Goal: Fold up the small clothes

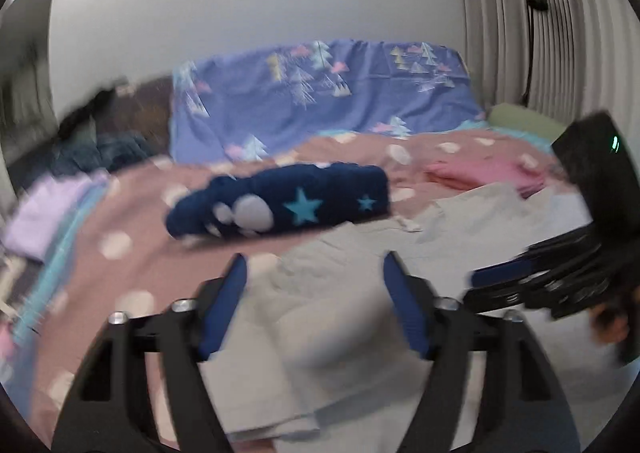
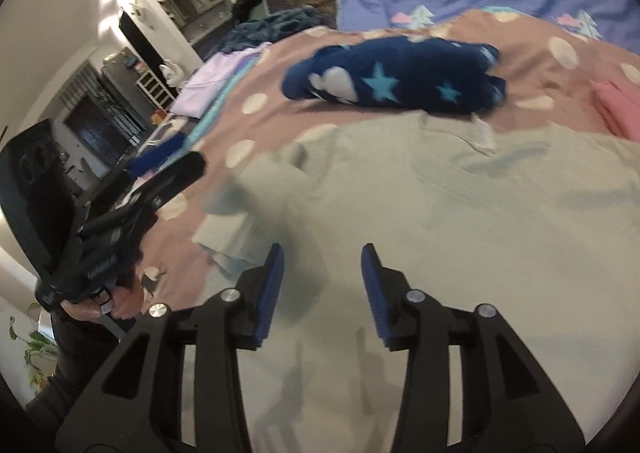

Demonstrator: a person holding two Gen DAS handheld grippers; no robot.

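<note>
On the bed [image 1: 132, 253], in the left wrist view, the left hand-held gripper [image 1: 314, 273] is hovering with its jaws spread and empty over the folded left edge of the pale grey garment [image 1: 320, 317], which is stretching away rightward. In the right wrist view, the right hand-held gripper [image 2: 322, 265] is hanging part-open, pinching nothing, directly above the garment's broad middle [image 2: 460, 213]; its long axis is running across the view, so the right one looks nearer its bulk.
</note>
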